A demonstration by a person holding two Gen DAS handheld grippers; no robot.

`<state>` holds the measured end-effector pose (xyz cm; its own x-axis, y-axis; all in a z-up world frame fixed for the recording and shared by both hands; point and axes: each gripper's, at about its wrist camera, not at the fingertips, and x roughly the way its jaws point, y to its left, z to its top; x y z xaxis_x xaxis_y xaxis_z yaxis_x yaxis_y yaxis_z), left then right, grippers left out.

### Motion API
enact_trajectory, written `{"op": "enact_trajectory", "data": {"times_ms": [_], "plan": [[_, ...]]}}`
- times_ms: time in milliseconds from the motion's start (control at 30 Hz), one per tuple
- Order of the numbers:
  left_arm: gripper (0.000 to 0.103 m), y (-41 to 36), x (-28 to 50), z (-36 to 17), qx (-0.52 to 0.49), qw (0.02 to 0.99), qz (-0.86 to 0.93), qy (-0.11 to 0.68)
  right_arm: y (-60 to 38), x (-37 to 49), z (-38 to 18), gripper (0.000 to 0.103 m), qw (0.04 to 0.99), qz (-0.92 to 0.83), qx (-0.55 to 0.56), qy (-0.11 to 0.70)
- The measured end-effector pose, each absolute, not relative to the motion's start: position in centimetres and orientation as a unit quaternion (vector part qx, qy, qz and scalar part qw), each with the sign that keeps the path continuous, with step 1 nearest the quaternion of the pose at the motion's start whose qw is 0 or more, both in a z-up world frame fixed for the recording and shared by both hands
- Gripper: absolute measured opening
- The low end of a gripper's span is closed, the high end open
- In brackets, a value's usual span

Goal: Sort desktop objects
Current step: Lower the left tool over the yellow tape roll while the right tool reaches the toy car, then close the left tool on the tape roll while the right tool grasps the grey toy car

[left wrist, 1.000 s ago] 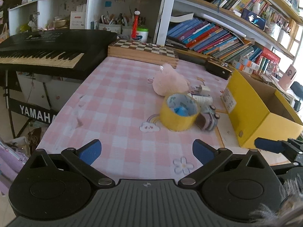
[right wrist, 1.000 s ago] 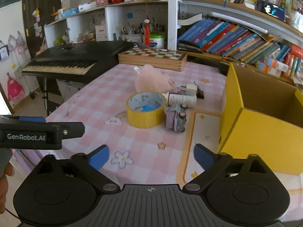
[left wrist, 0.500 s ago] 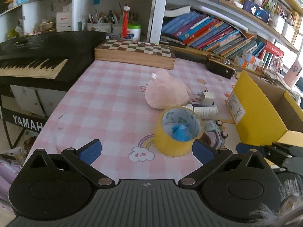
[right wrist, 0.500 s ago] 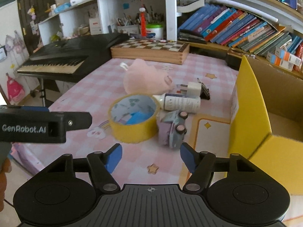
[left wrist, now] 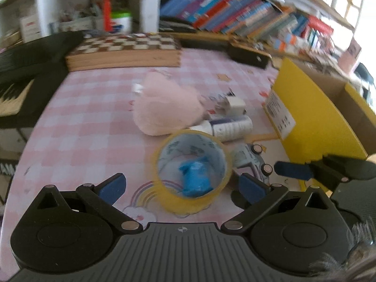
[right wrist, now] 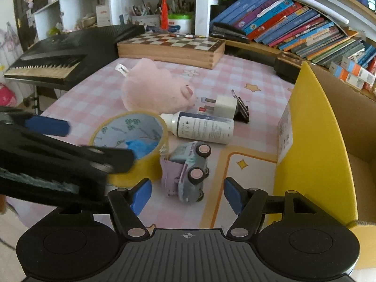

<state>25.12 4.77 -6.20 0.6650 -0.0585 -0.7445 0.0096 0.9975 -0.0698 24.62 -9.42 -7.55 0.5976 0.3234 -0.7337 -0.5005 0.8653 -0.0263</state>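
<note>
Both hand-held grippers [left wrist: 181, 186] [right wrist: 186, 195] tilt downward, jaws apart, over the toy car [right wrist: 188, 171].

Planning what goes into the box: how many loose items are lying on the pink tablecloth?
7: plush, tape roll with a blue thing inside it, bottle, toy car, charger plug, and binder clip. More may hide behind the plush.

Pink-and-white checked bench cloth [right wrist: 94, 98], yellow tape roll [right wrist: 141, 164], pale pink plush [right wrist: 155, 87], lilac-and-grey toy car [right wrist: 188, 171], yellow box [right wrist: 312, 141], brown-and-cream chessboard [right wrist: 174, 41].
</note>
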Motion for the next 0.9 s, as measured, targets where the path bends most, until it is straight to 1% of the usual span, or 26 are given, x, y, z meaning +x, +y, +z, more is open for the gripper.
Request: {"op": "enact_trajectory", "data": {"times_ms": [233,333,367,433,467,500,600,767,867,900], "plan": [[0.103,3.7,28.0,-7.4,0.04,0.905,-0.034,0.423,-9.3,25.0,-7.8,0.068,0.882,0.242,-0.122,0.386],[0.103,3.6,28.7,-7.7,0.053,0.903,-0.042,0.423,-9.2,25.4,-7.8,0.068,0.88,0.243,-0.121,0.389],[0.101,3.7,29.0,-8.0,0.052,0.903,-0.045,0.425,-9.2,25.5,-7.9,0.068,0.88,0.243,-0.12,0.39],[0.095,3.7,29.3,-8.4,0.046,0.901,-0.049,0.428,-9.1,25.8,-8.1,0.068,0.879,0.242,-0.119,0.394],[0.087,3.8,29.4,-8.5,0.041,0.901,-0.052,0.428,-9.1,26.0,-8.2,0.068,0.878,0.242,-0.117,0.395],[0.083,3.8,29.4,-8.7,0.036,0.901,-0.054,0.429,-9.1,26.1,-8.3,0.068,0.878,0.241,-0.116,0.397],[0.083,4.4,29.1,-8.5,0.019,0.906,-0.038,0.421,-9.0,26.5,-8.4,0.068,0.88,0.238,-0.109,0.397],[0.083,7.4,27.2,-6.0,-0.072,0.923,-0.016,0.378,-9.1,27.3,-8.5,0.068,0.883,0.232,-0.091,0.398],[0.083,8.8,26.1,-4.6,-0.106,0.926,-0.003,0.364,-9.2,27.7,-8.7,0.068,0.881,0.229,-0.082,0.406],[0.083,9.0,25.8,-4.3,-0.109,0.926,0.001,0.361,-9.1,27.8,-8.9,0.066,0.88,0.229,-0.081,0.409]]}}
